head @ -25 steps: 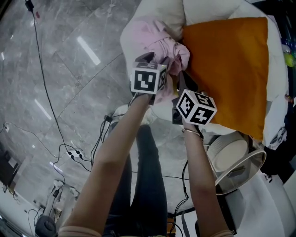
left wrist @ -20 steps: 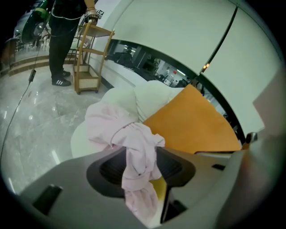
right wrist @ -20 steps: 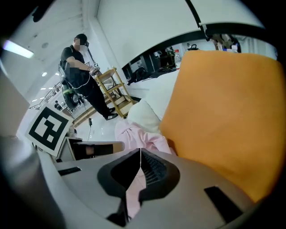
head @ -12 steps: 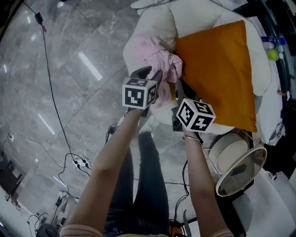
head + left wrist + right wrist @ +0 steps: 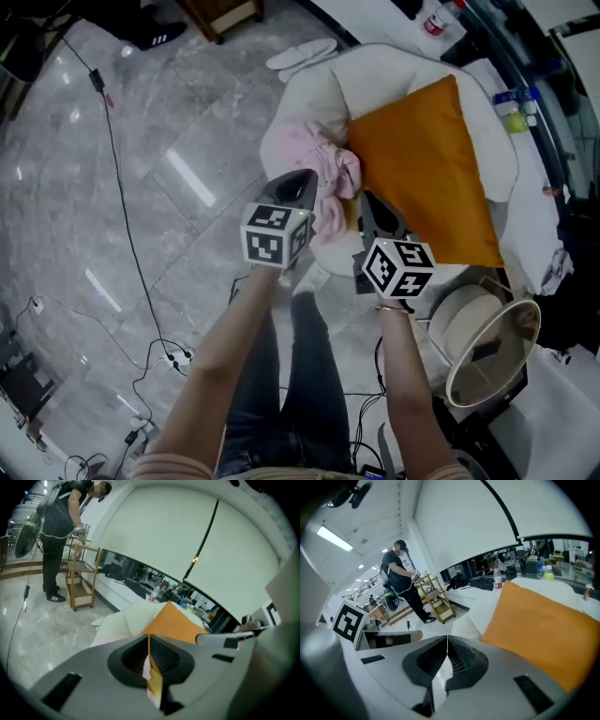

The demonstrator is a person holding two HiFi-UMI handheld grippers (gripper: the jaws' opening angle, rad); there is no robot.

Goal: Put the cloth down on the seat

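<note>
The pink cloth (image 5: 314, 159) lies crumpled on the left part of the white armchair's seat (image 5: 323, 246), beside a big orange cushion (image 5: 422, 169). My left gripper (image 5: 302, 178) hangs above the cloth's near edge, clear of it. Its jaws have just been closing and now meet with nothing between them (image 5: 149, 635). My right gripper (image 5: 373, 202) hovers over the seat's front, next to the cushion's near corner. Its jaws also stand shut and empty (image 5: 447, 637). The orange cushion (image 5: 543, 620) fills the right of the right gripper view.
A white round fan (image 5: 483, 337) stands near me on the right. Cables (image 5: 122, 216) trail over the grey marble floor at the left. White slippers (image 5: 300, 54) lie beyond the chair. A person (image 5: 58, 527) stands at a wooden cart (image 5: 79, 578) farther off.
Both grippers have lifted up and back from the cloth, which stays on the seat. The left jaws, open at the cloth before, are now closed.
</note>
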